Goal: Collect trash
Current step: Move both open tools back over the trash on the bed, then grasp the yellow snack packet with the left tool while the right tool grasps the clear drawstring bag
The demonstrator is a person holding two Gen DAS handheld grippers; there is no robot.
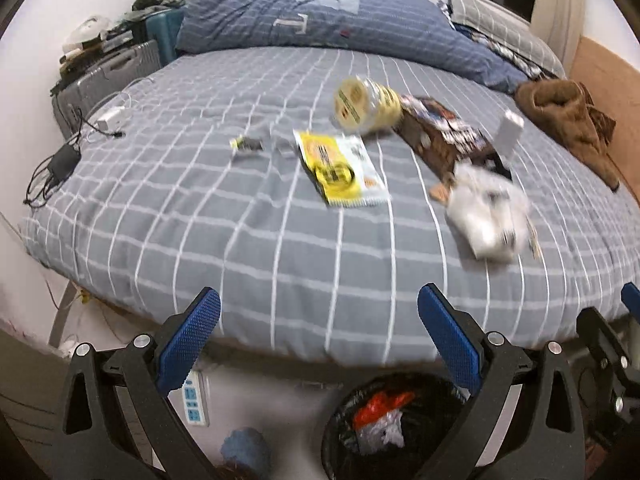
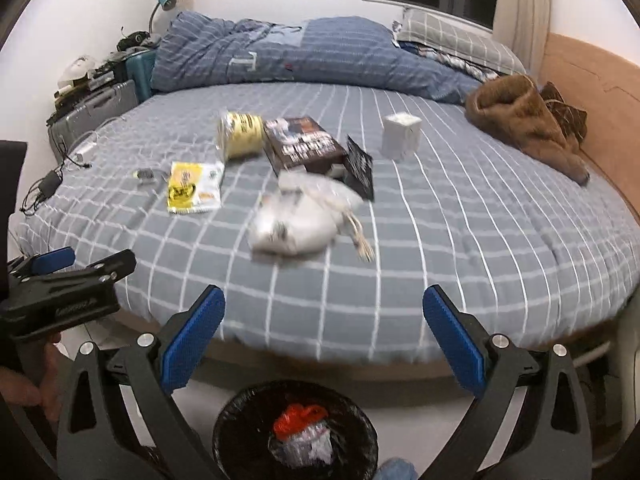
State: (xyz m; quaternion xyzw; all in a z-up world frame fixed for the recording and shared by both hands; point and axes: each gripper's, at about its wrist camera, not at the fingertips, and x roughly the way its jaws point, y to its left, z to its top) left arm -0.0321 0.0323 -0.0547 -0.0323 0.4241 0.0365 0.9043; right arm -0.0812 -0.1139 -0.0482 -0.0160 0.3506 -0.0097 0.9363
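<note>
Both tongs (image 1: pixel 319 334) (image 2: pixel 324 332) gape empty; motion blurs the white wrapper (image 2: pixel 296 220) on the bed (image 2: pixel 440 240).

Wrappers (image 1: pixel 342 168), bottle (image 1: pixel 366 104), white bag (image 2: pixel 296 220) on bed; lined bin (image 2: pixel 296 432) below.

Bed sheet (image 2: pixel 460 240): matt woven cloth, grey with white grid. Brown garment (image 2: pixel 520 120): fleecy, rough pile. Yellow snack packet (image 1: pixel 340 168): glossy plastic film. Bin liner (image 2: pixel 240 420): shiny black plastic. Headboard (image 2: pixel 592 92): smooth wood. Left claw (image 1: pixel 320 344) pads (image 1: pixel 188 344): blue knurled rubber; arms matt black plastic, metal screws.
</note>
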